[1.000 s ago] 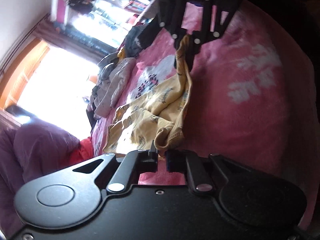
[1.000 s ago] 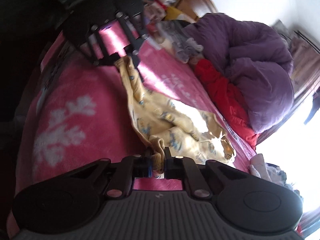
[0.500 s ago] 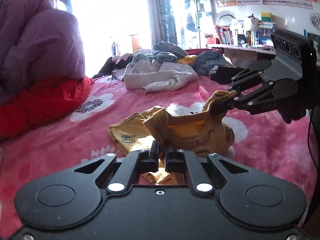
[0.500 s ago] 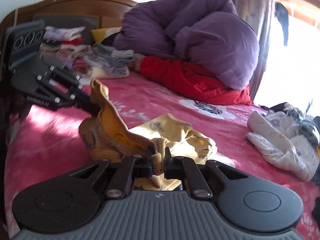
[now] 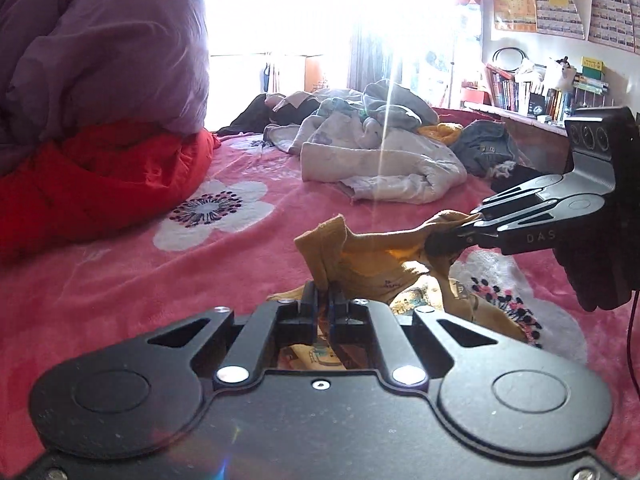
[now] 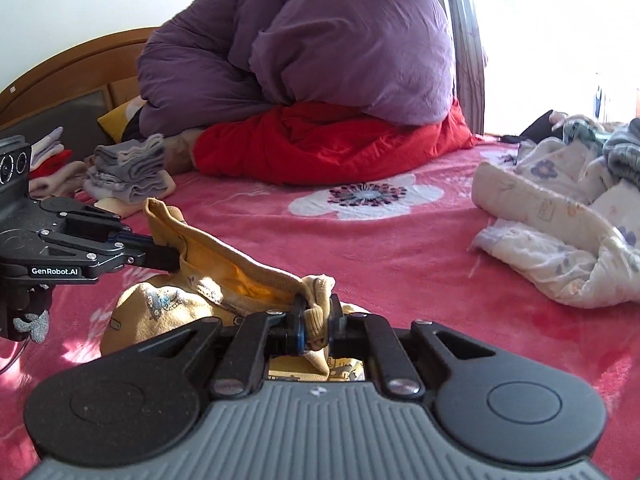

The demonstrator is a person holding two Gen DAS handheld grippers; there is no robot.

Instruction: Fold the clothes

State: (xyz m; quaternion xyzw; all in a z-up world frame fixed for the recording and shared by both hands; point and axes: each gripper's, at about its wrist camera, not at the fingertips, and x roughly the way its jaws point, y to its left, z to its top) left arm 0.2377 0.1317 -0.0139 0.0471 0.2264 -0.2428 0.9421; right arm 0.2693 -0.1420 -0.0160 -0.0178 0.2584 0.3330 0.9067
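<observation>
The small yellow printed cotton garment [image 5: 384, 264] hangs between both tools above the pink flowered fleece bed blanket [image 5: 132, 280], its lower folds sagging onto it. It looks light, limp and thin, so it should drape wherever it is unsupported; judging by that, firm holds at hem corners or cuffs suit it best. The left hand-held gripper [image 5: 325, 300] is clenched on one bunched edge at 6 o'clock of its own view, and the right hand-held gripper [image 6: 316, 320] is clenched on a ribbed cuff-like end. Each tool's body hides the cloth beneath it, so the garment's full shape, and whether it is a top or trousers, cannot be made out. Window glare washes out the far bed edge.
</observation>
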